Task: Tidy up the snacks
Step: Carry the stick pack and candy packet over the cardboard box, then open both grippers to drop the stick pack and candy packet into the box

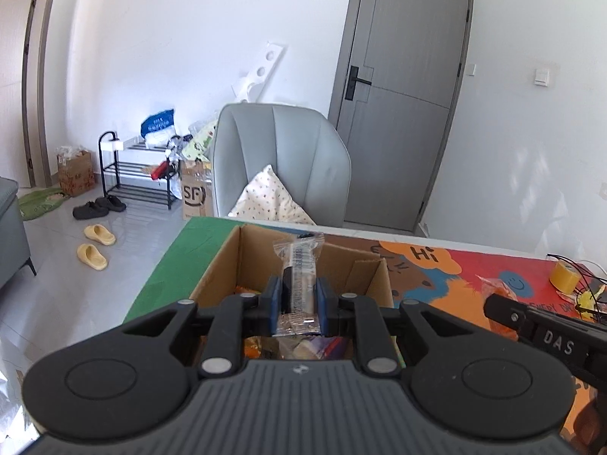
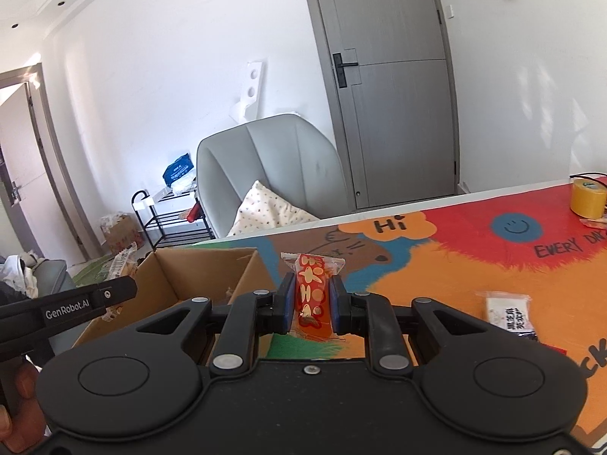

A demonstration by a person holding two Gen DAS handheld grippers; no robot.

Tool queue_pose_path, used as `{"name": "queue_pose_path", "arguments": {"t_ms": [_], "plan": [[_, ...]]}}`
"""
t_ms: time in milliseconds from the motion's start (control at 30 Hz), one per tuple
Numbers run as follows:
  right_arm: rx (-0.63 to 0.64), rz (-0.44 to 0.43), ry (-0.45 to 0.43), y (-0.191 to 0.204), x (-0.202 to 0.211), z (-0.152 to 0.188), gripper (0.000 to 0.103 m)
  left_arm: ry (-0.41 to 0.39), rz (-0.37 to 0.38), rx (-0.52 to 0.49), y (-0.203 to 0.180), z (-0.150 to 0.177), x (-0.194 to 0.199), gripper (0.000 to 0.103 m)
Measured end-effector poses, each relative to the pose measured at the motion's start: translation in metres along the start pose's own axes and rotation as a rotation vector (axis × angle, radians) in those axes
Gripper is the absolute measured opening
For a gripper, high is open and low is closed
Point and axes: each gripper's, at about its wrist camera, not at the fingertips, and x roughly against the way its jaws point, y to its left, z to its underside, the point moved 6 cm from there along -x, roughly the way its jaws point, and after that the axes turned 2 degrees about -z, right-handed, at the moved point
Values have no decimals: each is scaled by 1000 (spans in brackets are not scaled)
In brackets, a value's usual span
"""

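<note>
Left wrist view, left to right. Floor at far left: yellow slippers [image 1: 95, 246], dark shoes, a black shoe rack [image 1: 136, 170] – its load is too cluttered to sort out. Grey armchair [image 1: 280, 159] behind the bench, patterned pillow on the seat.

Cardboard box [image 1: 227, 261] stands open on the bench [image 1: 428, 265], on the green end of the printed mat. Left gripper [image 1: 297, 299] hangs over the box mouth, jaws nearly together and pinching a clear-wrapped snack bar [image 1: 299, 265]; dark print on the wrapper is unreadable. The gripper body hides the near part of the box; only scraps of orange and purple packets show beneath the fingers. At right the other gripper's arm crosses the frame, cut off at the edge; an orange packet behind it is half hidden. Yellow tape roll [image 1: 565, 275] at the far right, wires beside it.

Right wrist view, left to right. A hand at the lower left corner, mostly out of frame, holds the left gripper's handle. The box's contents cannot be seen from here – only inner walls. Right gripper [image 2: 313, 299], just right of the box and above the mat, is closed tight on a red snack packet [image 2: 313, 288] with gold flower marks. Black-and-white packet [image 2: 508, 313] lies on the bench well to the right, lettering too small to read. Mat text is cut off at the frame's edge
</note>
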Motion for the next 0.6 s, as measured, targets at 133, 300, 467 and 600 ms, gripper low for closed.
{"name": "queue_pose_path", "arguments": {"t_ms": [133,300,467,600], "plan": [[18,-16,5,12,-4,-2,20,14,-19,10,12,3,-2,25],[32,-38,16,27,-11,-4,20,4,-48,51,34,1,2,42],[50,-60,21,43,-18,-7,20,-26,-81,79,51,-4,8,57],[62,-77,25,56,-23,-9,20,-36,-101,94,61,-5,9,68]]}}
